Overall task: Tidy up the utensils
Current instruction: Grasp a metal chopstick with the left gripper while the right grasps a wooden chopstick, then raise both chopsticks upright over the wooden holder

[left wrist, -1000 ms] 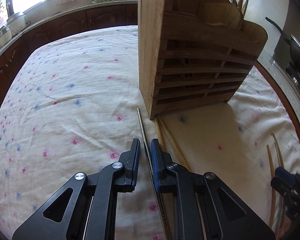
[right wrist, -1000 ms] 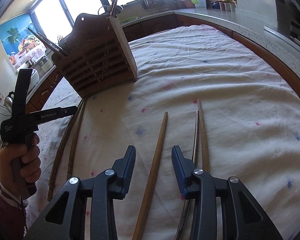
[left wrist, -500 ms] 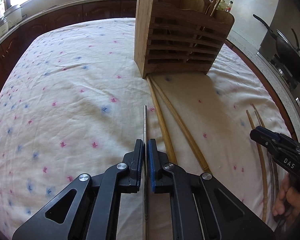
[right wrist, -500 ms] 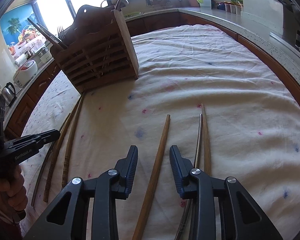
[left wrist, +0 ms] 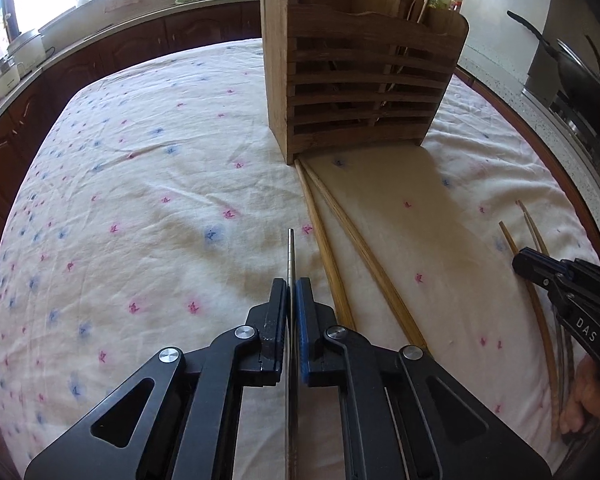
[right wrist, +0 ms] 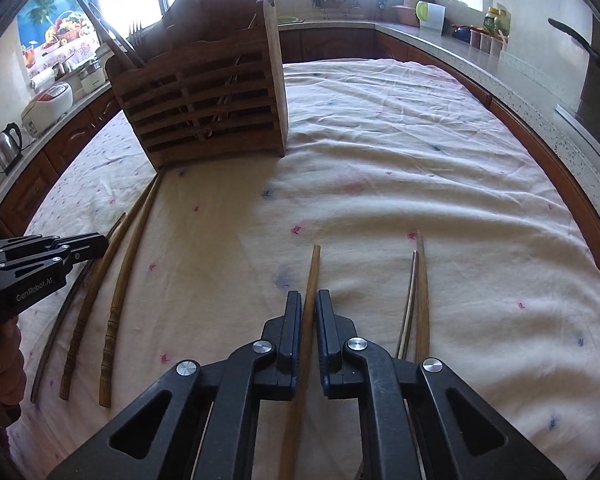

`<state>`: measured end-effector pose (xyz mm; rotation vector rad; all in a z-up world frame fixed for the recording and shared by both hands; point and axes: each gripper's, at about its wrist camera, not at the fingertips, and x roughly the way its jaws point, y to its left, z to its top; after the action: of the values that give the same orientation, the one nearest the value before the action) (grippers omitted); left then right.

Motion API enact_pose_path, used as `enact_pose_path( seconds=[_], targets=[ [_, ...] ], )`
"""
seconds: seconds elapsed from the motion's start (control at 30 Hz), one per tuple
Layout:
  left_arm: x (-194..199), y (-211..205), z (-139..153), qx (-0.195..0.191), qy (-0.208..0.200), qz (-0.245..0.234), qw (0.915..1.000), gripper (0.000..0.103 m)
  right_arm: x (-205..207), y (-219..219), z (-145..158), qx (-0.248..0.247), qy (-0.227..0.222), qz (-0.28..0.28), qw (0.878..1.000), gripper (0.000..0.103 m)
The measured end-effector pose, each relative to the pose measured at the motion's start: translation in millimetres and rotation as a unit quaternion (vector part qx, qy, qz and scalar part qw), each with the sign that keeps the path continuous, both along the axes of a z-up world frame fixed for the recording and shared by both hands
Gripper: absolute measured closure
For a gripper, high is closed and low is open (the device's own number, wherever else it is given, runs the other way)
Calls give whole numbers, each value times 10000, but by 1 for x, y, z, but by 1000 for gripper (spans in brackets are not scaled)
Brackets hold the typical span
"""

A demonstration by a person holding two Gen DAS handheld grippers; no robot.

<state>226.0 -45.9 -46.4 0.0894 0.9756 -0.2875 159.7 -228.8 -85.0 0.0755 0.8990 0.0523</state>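
Note:
My left gripper (left wrist: 291,286) is shut on a thin metal chopstick (left wrist: 291,252) that points toward the slatted wooden utensil holder (left wrist: 360,80). Two wooden chopsticks (left wrist: 332,248) lie on the cloth just right of it, running up to the holder's base. My right gripper (right wrist: 309,300) is closed around a brown wooden chopstick (right wrist: 313,268) lying on the cloth. A metal chopstick (right wrist: 410,296) and a wooden one (right wrist: 421,280) lie to its right. The holder (right wrist: 204,96) stands at the far left in the right wrist view and holds several utensils.
A floral tablecloth (left wrist: 140,184) covers the table. Three chopsticks (right wrist: 116,272) lie at the left in the right wrist view, next to the left gripper (right wrist: 40,256). Kitchen counters ring the table; a wok (left wrist: 580,76) sits on the stove at right.
The left gripper closed on the metal chopstick and drew back from the holder. The right gripper's jaws closed in around the brown wooden chopstick.

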Motion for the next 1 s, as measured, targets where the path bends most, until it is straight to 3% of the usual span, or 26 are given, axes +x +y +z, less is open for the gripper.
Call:
enact_pose_path(
  seconds=[0.2,0.4,0.73,1.0],
  targets=[
    [-23,23,30,-579,-259,120,9979,99,-18,-3,21,674,-252,44,9974,97],
    [-44,42,69,-1303,-648,192,9892,99,-35,-1,62,1036,-784,127,9914,97],
    [-63,62,122,-1823,-1232,209,9753,99,-52,-2,131,1232,-1646,214,9784,97],
    [-66,64,140,-1936,-1489,181,9695,99,-52,-9,150,1309,-1986,169,9711,97]
  ],
)
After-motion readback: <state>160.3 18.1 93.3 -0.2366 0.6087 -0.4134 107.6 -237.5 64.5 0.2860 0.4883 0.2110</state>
